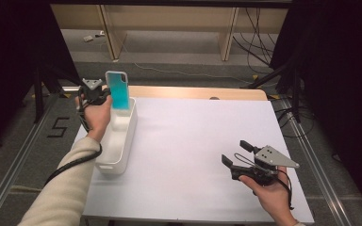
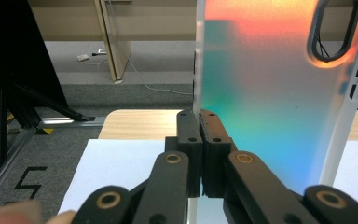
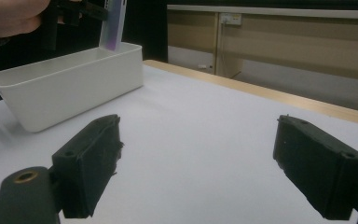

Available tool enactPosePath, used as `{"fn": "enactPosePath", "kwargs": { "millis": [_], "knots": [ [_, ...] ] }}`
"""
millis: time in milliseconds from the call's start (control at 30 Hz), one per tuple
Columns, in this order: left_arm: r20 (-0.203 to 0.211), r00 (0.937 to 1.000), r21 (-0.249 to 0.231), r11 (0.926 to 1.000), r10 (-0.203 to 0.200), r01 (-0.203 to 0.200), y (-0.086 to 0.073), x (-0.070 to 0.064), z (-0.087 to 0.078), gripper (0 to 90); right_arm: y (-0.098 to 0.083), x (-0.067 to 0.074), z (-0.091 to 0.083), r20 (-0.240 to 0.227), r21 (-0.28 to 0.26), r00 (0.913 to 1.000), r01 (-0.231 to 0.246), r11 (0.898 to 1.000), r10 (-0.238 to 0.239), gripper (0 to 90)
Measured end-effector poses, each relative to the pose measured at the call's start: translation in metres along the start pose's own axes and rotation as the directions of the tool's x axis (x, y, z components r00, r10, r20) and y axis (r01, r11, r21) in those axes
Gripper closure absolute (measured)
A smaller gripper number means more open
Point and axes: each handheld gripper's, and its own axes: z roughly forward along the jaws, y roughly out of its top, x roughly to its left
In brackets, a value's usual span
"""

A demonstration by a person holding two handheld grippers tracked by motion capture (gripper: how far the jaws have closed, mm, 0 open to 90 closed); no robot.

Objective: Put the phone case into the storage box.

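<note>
White bin [image 1: 122, 141], phone case [image 1: 118, 89] above

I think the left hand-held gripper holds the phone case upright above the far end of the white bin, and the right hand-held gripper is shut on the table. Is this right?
Not quite. The right hand-held gripper is open, not shut: the right gripper view shows its jaws wide apart with nothing between them. The rest holds: the left hand-held gripper pinches the phone case upright above the far end of the white bin.
</note>
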Motion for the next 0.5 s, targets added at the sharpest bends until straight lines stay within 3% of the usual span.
{"fn": "enactPosePath", "kwargs": {
  "millis": [200,267,300,400,433,500],
  "knots": [
    [-0.005,1.0,0.003,1.0,-0.002,0.002,-0.0001,-0.0004,0.0012,88.2,-0.0004,-0.0001,0.0,0.0,0.001,1.0,0.0,1.0,0.0,16.0],
    [-0.008,1.0,0.003,1.0,-0.001,0.001,0.0002,-0.0006,0.0018,88.2,0.001,-0.0008,-0.004,0.012,0.051,0.9999,0.011,0.999,-0.011,16.0],
    [-0.004,1.0,0.003,1.0,-0.002,0.002,0.0003,-0.0005,0.0023,88.2,-0.0008,-0.0001,0.0004,-0.001,0.0,1.0,-0.001,1.0,0.001,16.0],
    [-0.008,1.0,0.004,1.0,-0.003,0.003,0.0,-0.0006,0.0035,88.2,0.001,-0.0003,-0.0035,0.013,0.049,0.9999,0.011,0.999,-0.011,16.0],
    [-0.006,1.0,0.006,1.0,-0.003,0.004,-0.0002,-0.0004,0.004,88.2,-0.0002,0.0002,-0.0007,0.005,0.017,1.0,0.001,1.0,-0.002,16.0],
    [-0.008,1.0,0.008,1.0,-0.003,0.003,-0.0009,-0.0001,0.0051,88.2,-0.0004,0.0004,-0.0006,0.006,0.018,1.0,0.003,1.0,-0.003,16.0]
  ]
}}
